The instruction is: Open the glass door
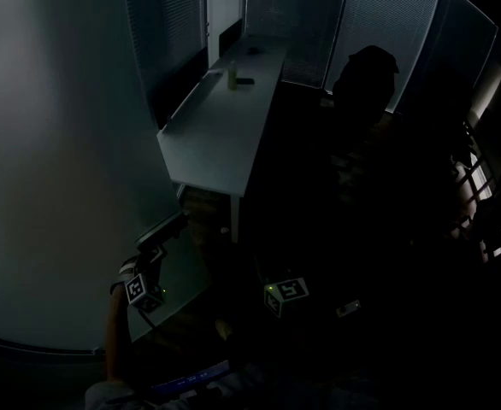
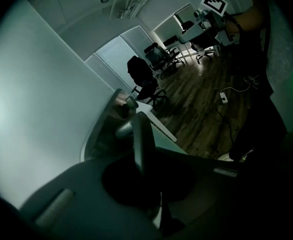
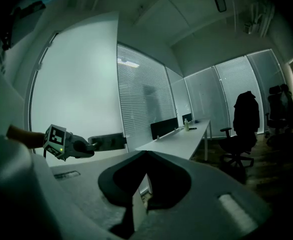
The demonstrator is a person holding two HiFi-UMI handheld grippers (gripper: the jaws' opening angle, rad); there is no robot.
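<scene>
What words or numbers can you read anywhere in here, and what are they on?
There are no words or numbers that can be read.
Left cube and right cube: only black-and-white square patterns, no letters.
Bottle on the desk: too small and dark to tell if it has a label.

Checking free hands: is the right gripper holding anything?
No, the right gripper's jaws stand together with nothing between them.
</scene>
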